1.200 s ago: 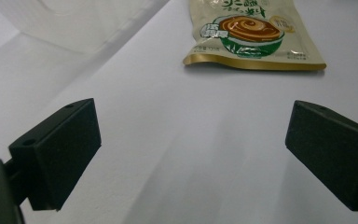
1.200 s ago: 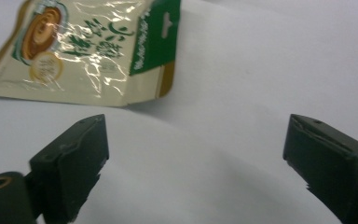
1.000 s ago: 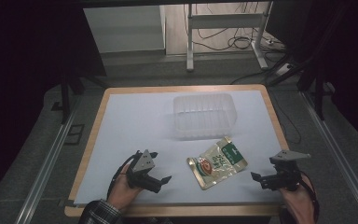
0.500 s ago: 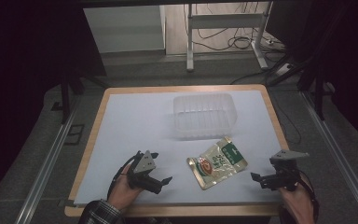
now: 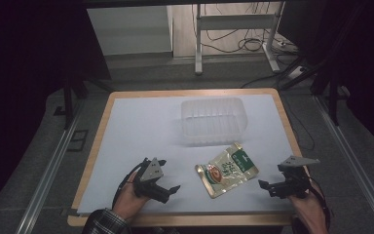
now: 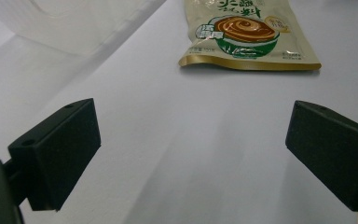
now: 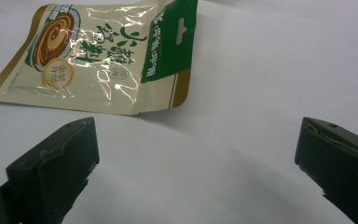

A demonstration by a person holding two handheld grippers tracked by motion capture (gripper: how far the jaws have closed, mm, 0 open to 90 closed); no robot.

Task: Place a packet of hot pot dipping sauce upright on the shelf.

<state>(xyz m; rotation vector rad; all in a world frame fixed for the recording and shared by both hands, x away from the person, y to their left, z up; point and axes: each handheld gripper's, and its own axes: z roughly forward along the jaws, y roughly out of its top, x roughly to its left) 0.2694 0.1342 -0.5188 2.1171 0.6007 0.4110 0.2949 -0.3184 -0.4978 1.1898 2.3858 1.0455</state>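
Dark room all round, with grey floor and a white metal frame with cables (image 5: pixel 233 36) at the far side. Wooden-edged counter with a white top (image 5: pixel 141 126) in the middle. Toward the far side of it, right of centre, a clear ribbed plastic tub (image 5: pixel 214 119), upright and open at the top. Just near of the tub, lying flat on the white top, a cream and green foil snack pouch with a brown bowl picture (image 5: pixel 227 169), turned at a slant, apart from the tub. Left gripper (image 5: pixel 169 191) at the near left, held in a hand (image 5: pixel 129 200), fingers (image 6: pixel 58 151) spread wide and pinching nothing, aimed at the pouch's gold-edged bottom (image 6: pixel 249 65) a little way off. Right gripper (image 5: pixel 265 186) at the near right, fingers (image 7: pixel 56 163) likewise spread wide and empty, low over the white top, pointing left at the pouch's green header end (image 7: pixel 168 46), near but not touching.
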